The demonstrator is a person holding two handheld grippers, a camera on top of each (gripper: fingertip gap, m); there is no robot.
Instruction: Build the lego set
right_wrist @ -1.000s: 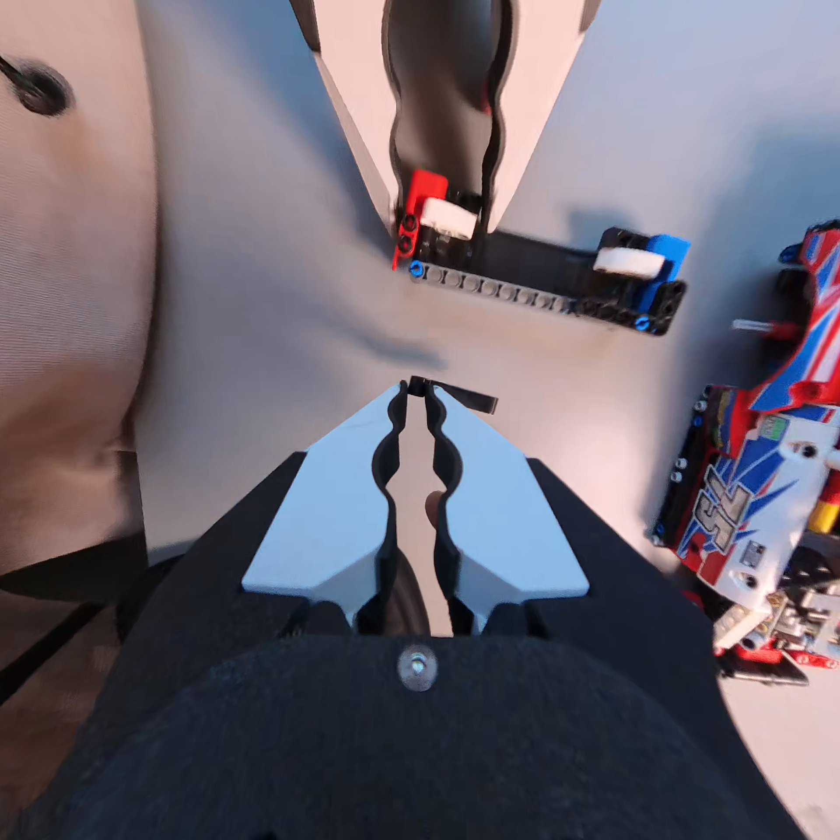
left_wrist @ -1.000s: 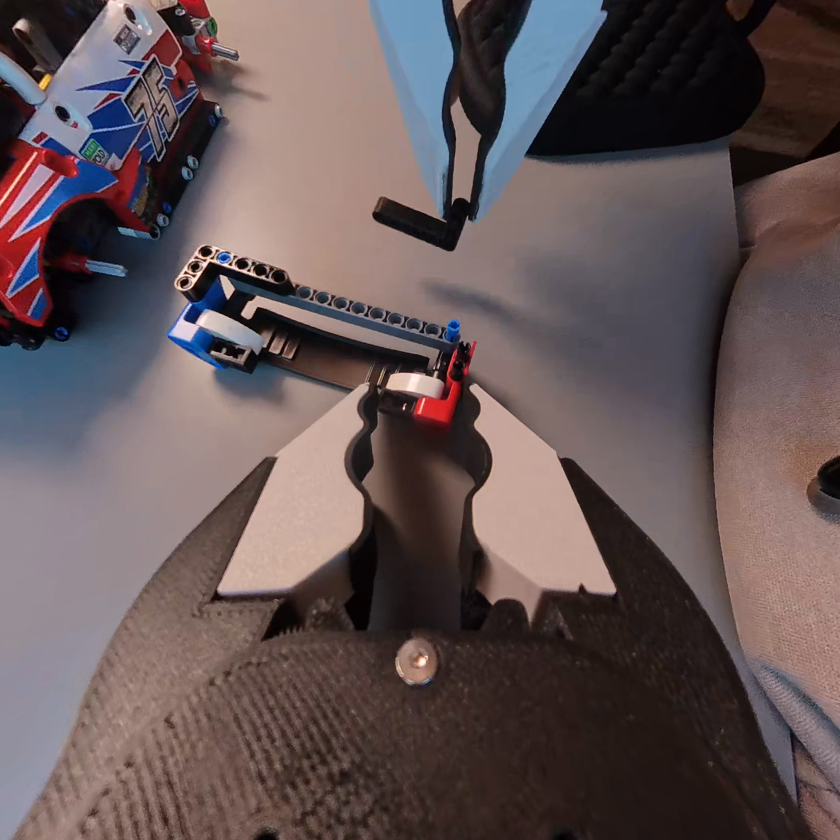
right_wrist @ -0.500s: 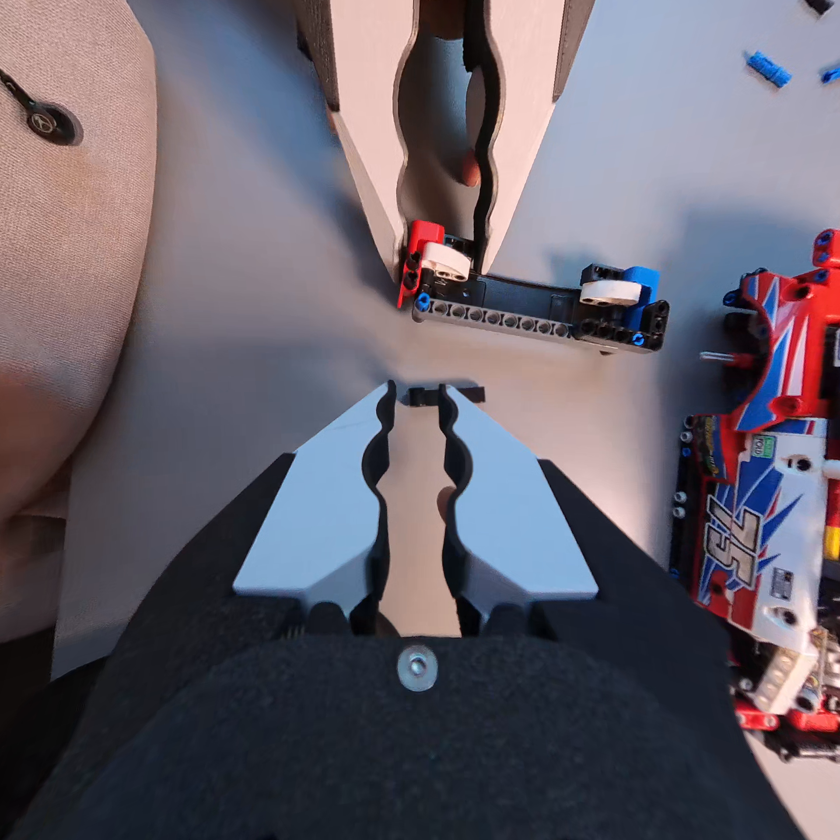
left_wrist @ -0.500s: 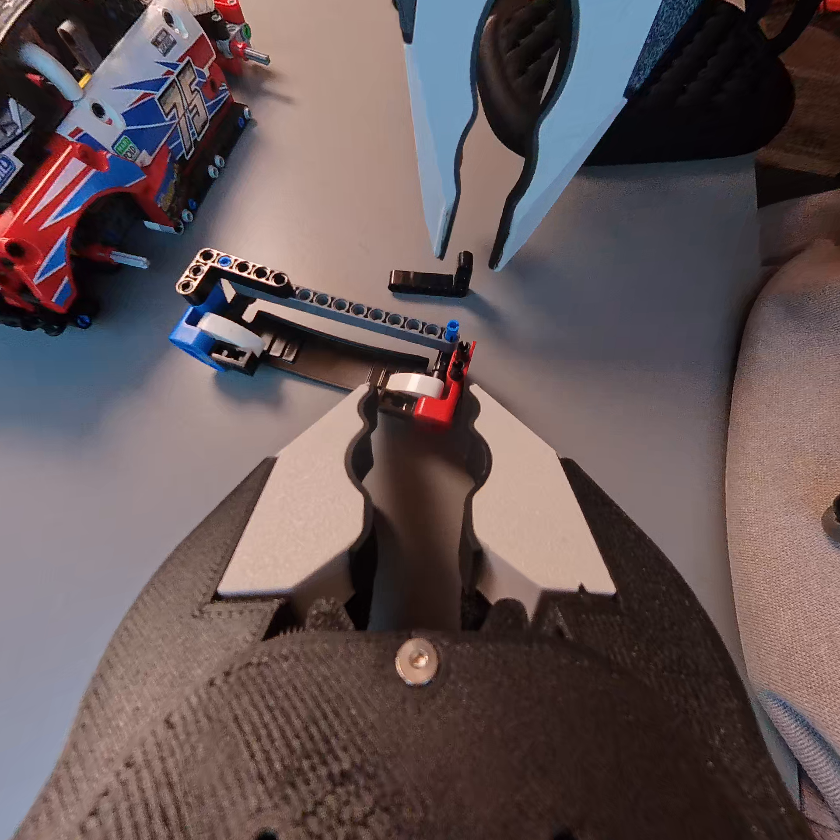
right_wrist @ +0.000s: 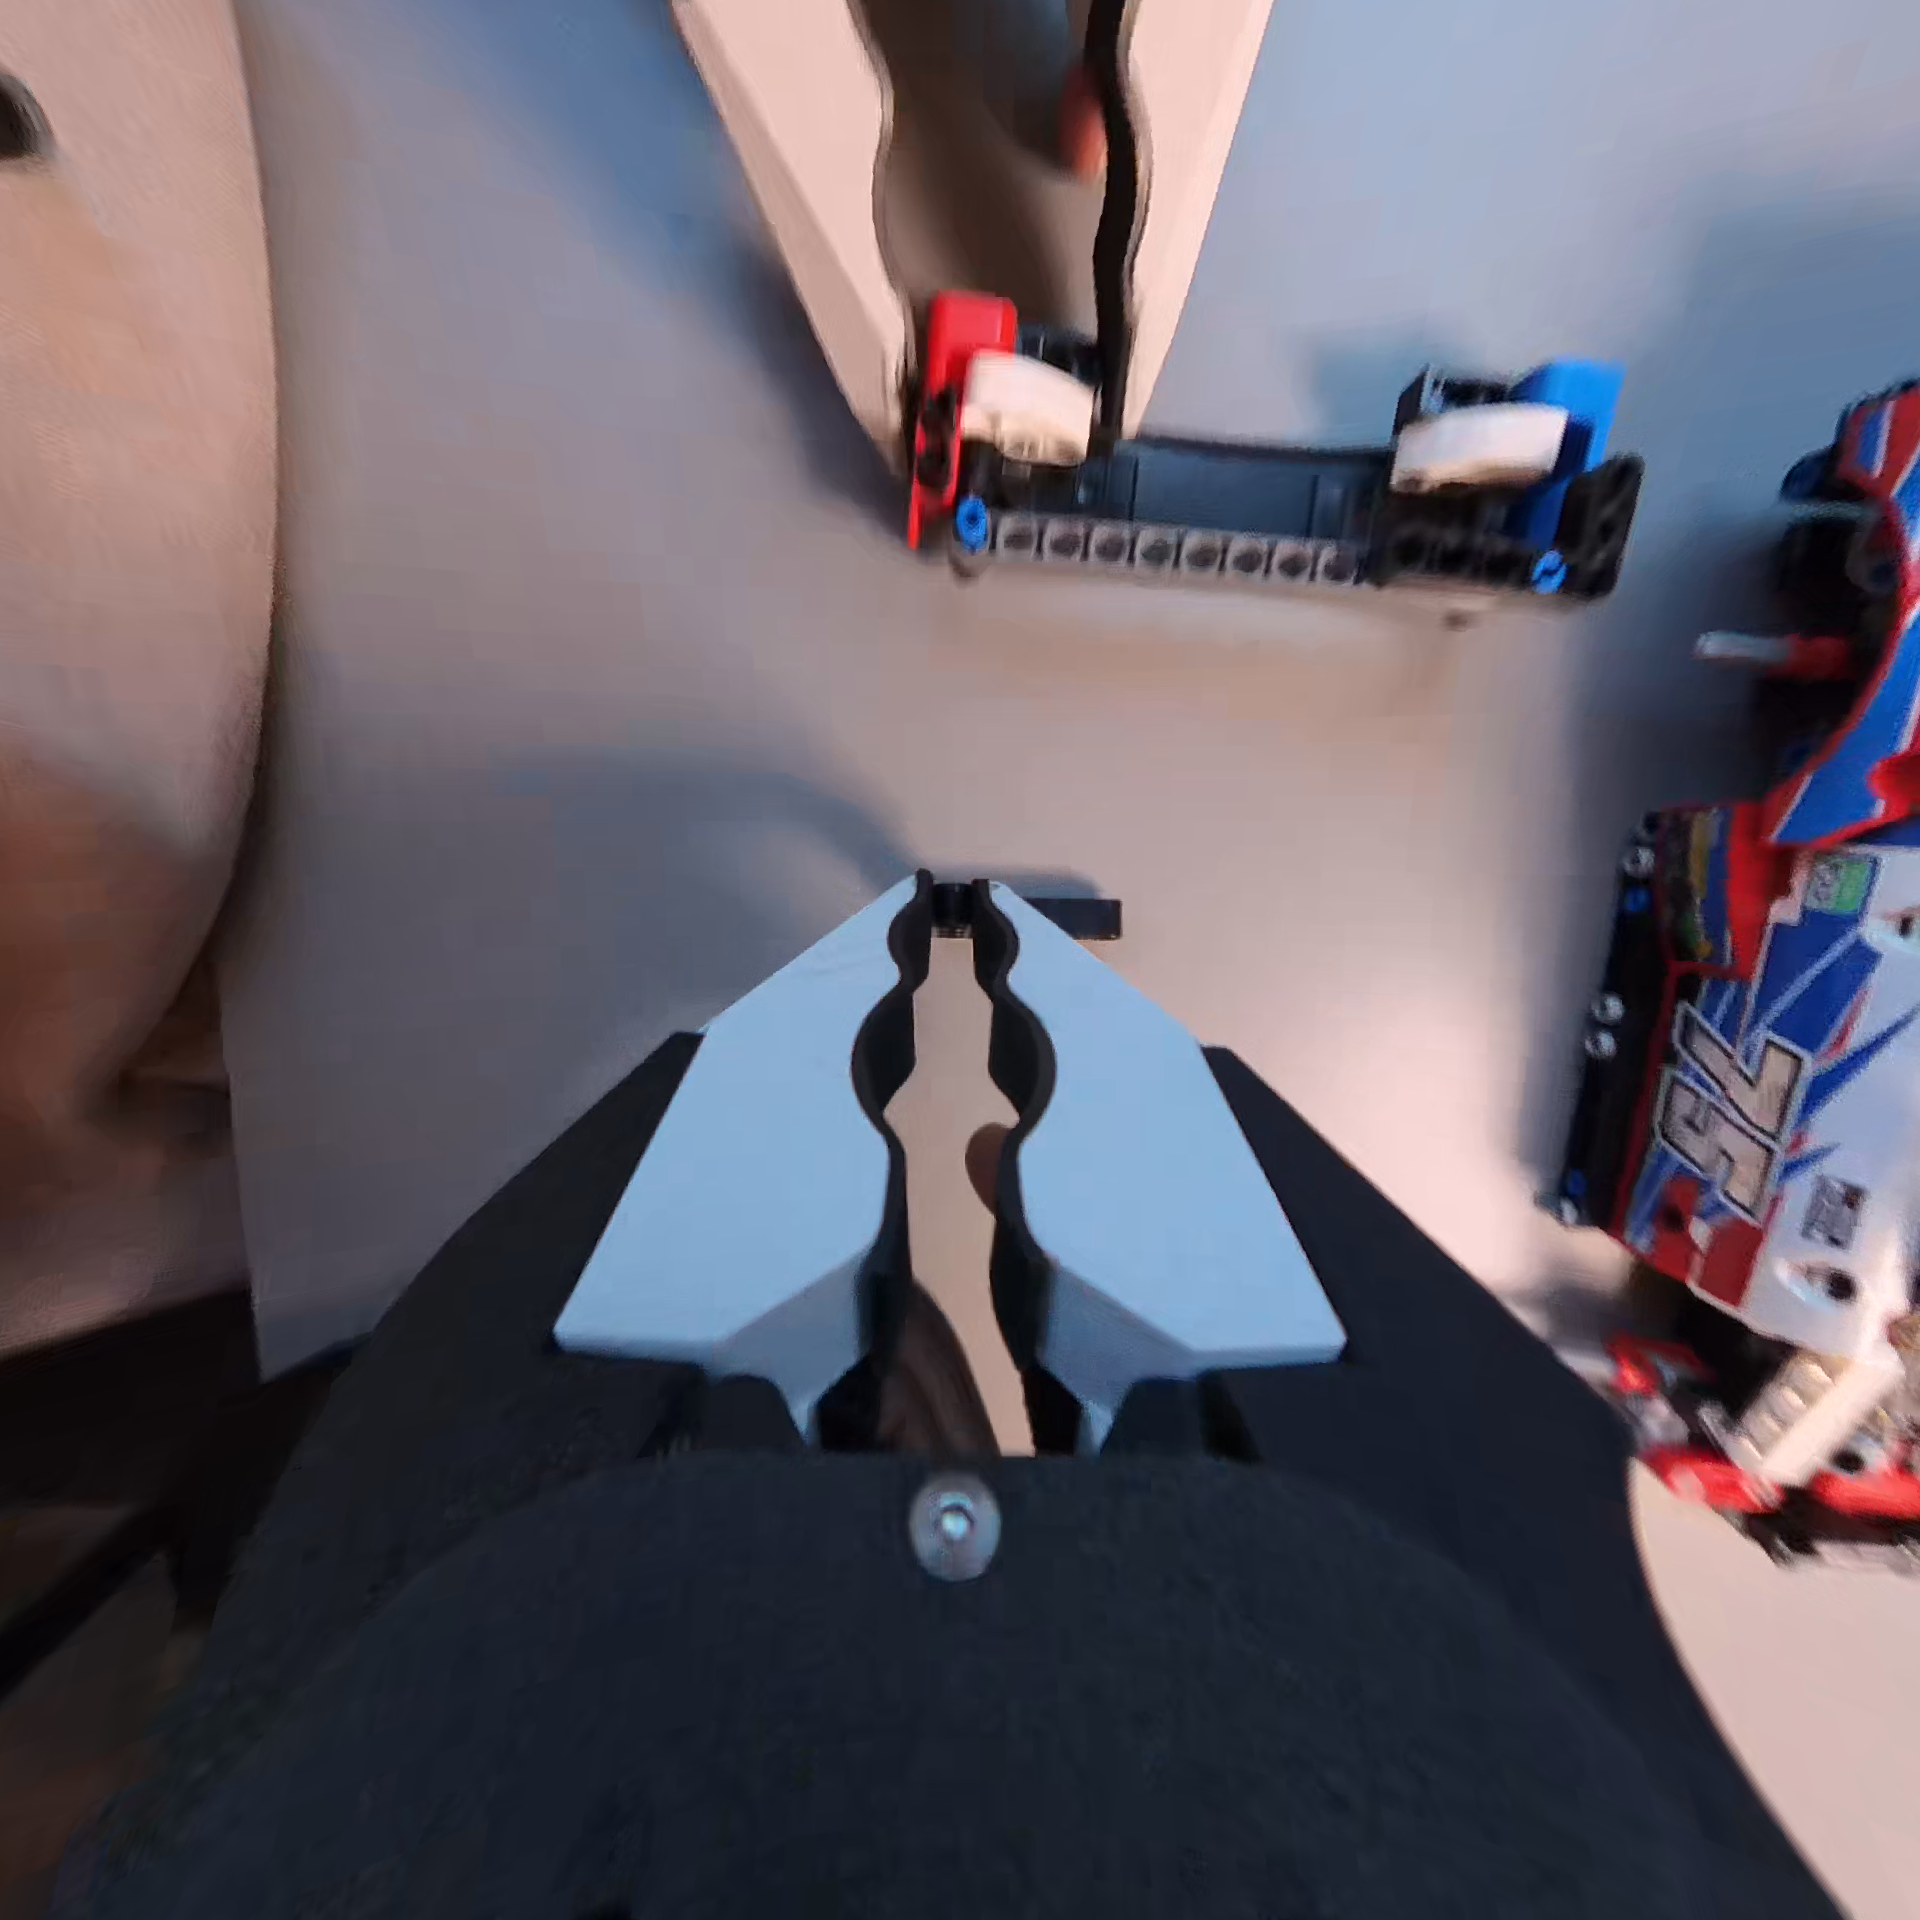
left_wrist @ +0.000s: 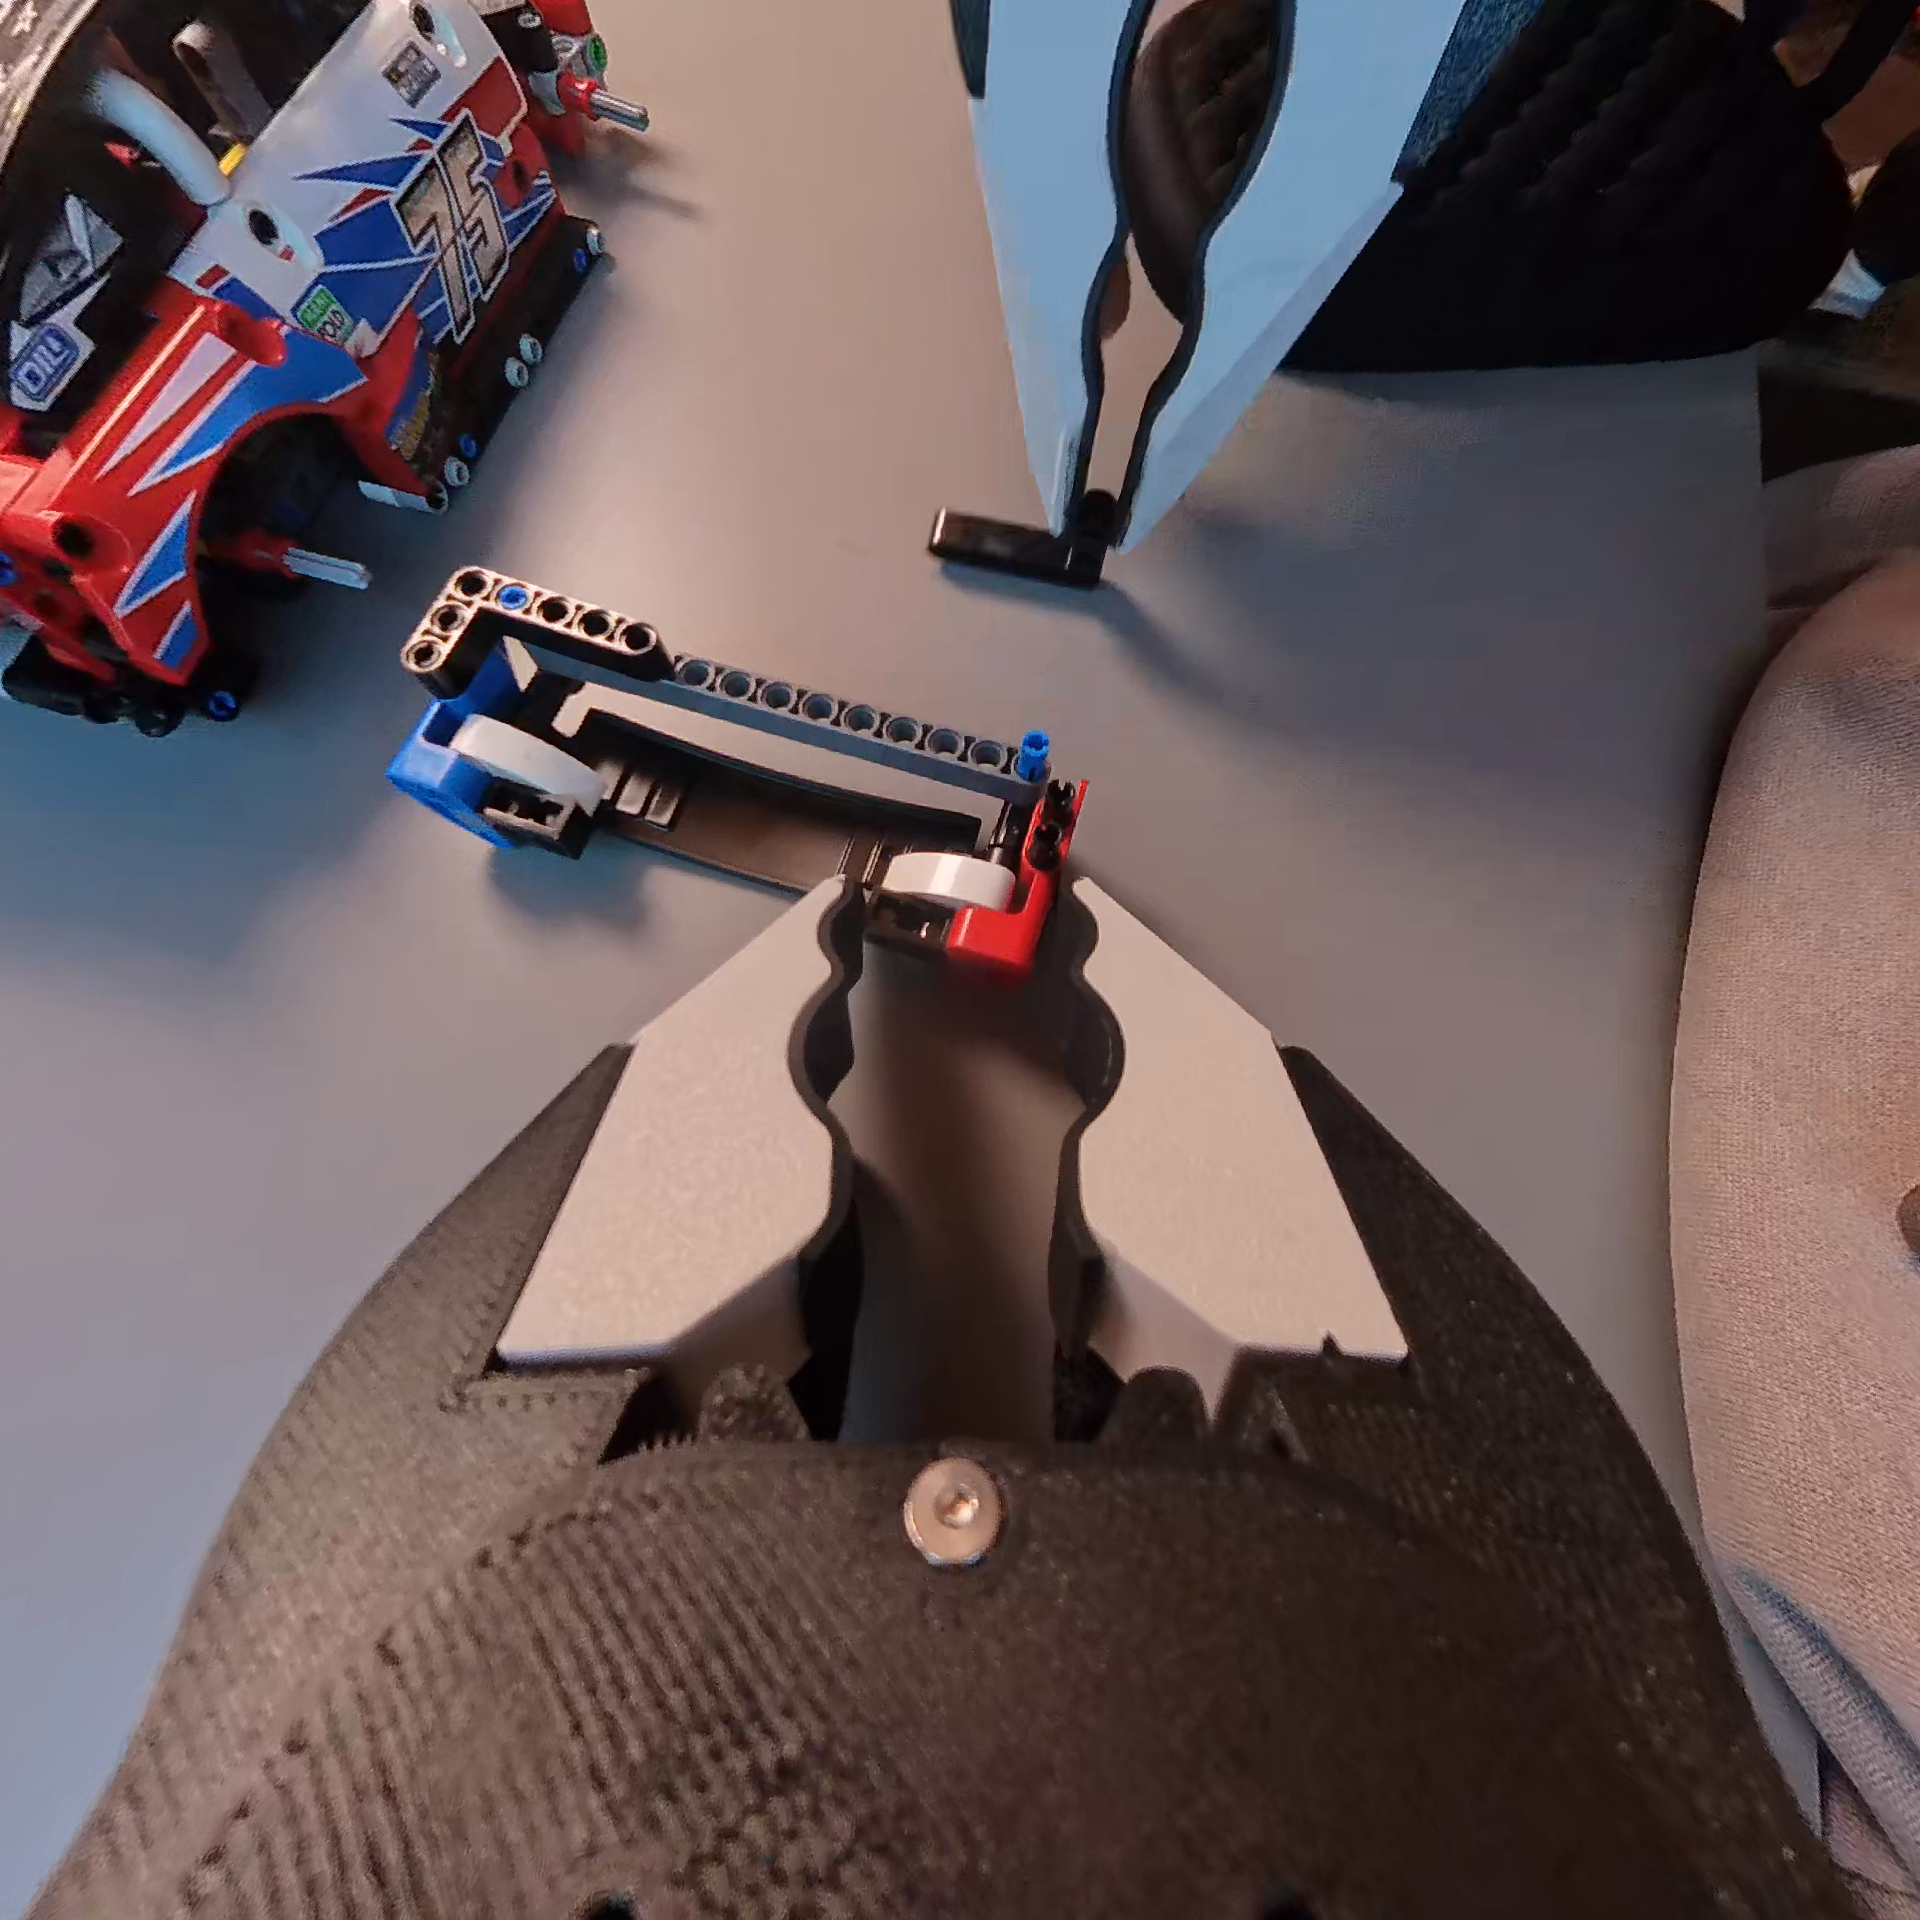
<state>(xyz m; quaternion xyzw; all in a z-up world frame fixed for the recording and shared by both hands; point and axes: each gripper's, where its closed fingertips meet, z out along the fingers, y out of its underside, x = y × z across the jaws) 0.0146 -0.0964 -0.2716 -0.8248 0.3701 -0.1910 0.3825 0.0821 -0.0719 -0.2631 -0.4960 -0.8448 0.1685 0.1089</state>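
A long lego sub-assembly [left_wrist: 831, 717] lies on the grey table [left_wrist: 260, 1039]: a grey holed beam, a black panel, a blue end and a red end, each with a white piece. My left gripper [left_wrist: 956, 904] is shut on its red end; this also shows in the right wrist view [right_wrist: 1195, 488]. My right gripper [right_wrist: 951, 896] is shut on the short upright arm of a small black L-shaped beam [right_wrist: 1081, 920], which rests on the table just beyond the assembly [left_wrist: 997, 535]. The right gripper [left_wrist: 1099, 514] shows from above in the left wrist view.
A red, white and blue lego race car [left_wrist: 260, 312] stands at the far left of the left wrist view and on the right of the right wrist view [right_wrist: 1766, 1091]. A person's beige clothing [left_wrist: 1829, 1039] lies along the table's edge. The tips of one gripper are about 8 cm away from the tips of the other.
One second ago my right gripper held the black beam above the table. It set it down and opened, and has now shut on its short arm again. The left gripper has not moved.
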